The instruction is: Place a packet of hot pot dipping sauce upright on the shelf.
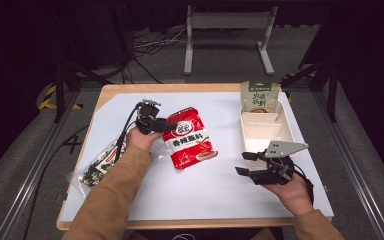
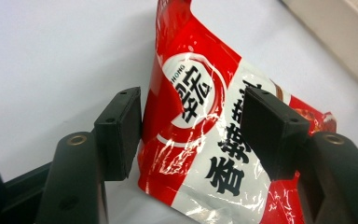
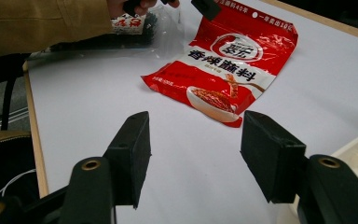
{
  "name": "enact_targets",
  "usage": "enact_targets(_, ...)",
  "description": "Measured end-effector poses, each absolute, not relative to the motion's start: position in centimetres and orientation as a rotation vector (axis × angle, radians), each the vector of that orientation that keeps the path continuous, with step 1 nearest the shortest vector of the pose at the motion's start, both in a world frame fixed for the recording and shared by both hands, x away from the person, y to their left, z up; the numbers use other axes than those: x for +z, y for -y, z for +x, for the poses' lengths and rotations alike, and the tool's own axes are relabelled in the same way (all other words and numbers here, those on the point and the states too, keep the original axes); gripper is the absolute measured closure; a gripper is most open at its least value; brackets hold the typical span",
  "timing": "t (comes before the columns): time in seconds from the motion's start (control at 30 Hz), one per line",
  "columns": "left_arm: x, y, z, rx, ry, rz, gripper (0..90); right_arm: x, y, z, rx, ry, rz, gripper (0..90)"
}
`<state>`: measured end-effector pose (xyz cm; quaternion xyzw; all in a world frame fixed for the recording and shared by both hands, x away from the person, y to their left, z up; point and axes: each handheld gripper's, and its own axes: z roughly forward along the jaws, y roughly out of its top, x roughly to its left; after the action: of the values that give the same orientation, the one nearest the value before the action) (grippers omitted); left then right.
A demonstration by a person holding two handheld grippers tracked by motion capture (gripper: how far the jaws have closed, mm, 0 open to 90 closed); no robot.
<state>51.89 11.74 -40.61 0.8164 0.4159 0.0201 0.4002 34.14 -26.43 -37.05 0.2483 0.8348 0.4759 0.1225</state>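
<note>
1. Right gripper (image 1: 245, 164): near edge of the table (image 1: 145, 207), about 4 o'clock from the table's centre, held in the person's right hand (image 1: 294, 192). Jaws point toward 9 o'clock, stand wide apart, nothing between them; in the right gripper view (image 3: 193, 151) only bare white tabletop lies in the gap.

2. Clear packet of dark contents (image 1: 97, 167): at 8 o'clock, lying flat beside the tan left sleeve (image 1: 112, 200), partly under the forearm.

3. Red seasoning packet (image 1: 190, 139): near the table's centre, slightly toward 10 o'clock. Lower end rests on the table, upper left corner lifted and curled.

4. Left gripper (image 1: 167, 125): at 10 o'clock, at the red packet's upper left edge. In the left gripper view (image 2: 191, 130) the raised part of the packet (image 2: 200, 140) stands between the jaws; the left pad touches its edge, the right pad lies over its printed face, contact there cannot be told. Jaws partly closed, no firm clamp visible.

5. White compartment tray (image 1: 267, 131): at 2 o'clock, well apart from the red packet.

6. Green pouch (image 1: 260, 96): at 1 o'clock, standing upright in the tray's far compartment.
</note>
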Motion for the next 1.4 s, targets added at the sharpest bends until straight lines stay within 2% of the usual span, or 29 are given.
enact_targets(0.13, -41.3, -11.4, 52.1, 0.035, -1.077, 2.087, 41.9, -37.1, 26.2, 34.2, 1.393, -2.443, 0.713, 42.0)
enact_targets(0.23, -41.7, -11.5, 52.4, 0.034, -1.119, 2.082, 48.6, -37.1, 26.2, 34.2, 1.396, -2.446, 0.704, 42.5)
enact_targets(0.27, -41.8, -11.6, 52.5, 0.034, -1.129, 2.084, 53.8, -37.1, 26.2, 34.2, 1.403, -2.453, 0.707, 43.4)
enact_targets(0.4, -42.2, -11.7, 52.8, 0.050, -1.153, 2.109, 63.8, -37.1, 26.3, 34.2, 1.385, -2.461, 0.699, 47.4)
enact_targets(0.47, -42.4, -11.7, 52.8, 0.052, -1.158, 2.116, 72.0, -37.1, 26.3, 34.2, 1.382, -2.461, 0.701, 48.0)
enact_targets(0.5, -42.5, -11.7, 52.8, 0.058, -1.164, 2.124, 72.0, -37.1, 26.3, 34.2, 1.379, -2.463, 0.696, 48.8)
enact_targets(0.6, -42.6, -11.6, 52.8, 0.081, -1.149, 2.143, 84.0, -37.1, 26.3, 34.2, 1.374, -2.467, 0.691, 49.6)
enact_targets(0.67, -42.5, -11.5, 52.7, 0.089, -1.135, 2.145, 87.5, -37.1, 26.3, 34.1, 1.371, -2.468, 0.687, 50.0)
enact_targets(1.03, -41.2, -11.6, 52.0, 0.115, -1.064, 2.124, 88.8, -36.9, 26.4, 34.0, 1.381, -2.455, 0.681, 50.8)
enact_targets(1.4, -37.3, -11.6, 49.9, 0.164, -0.926, 2.067, 88.9, -36.6, 26.5, 33.9, 1.384, -2.443, 0.675, 50.7)
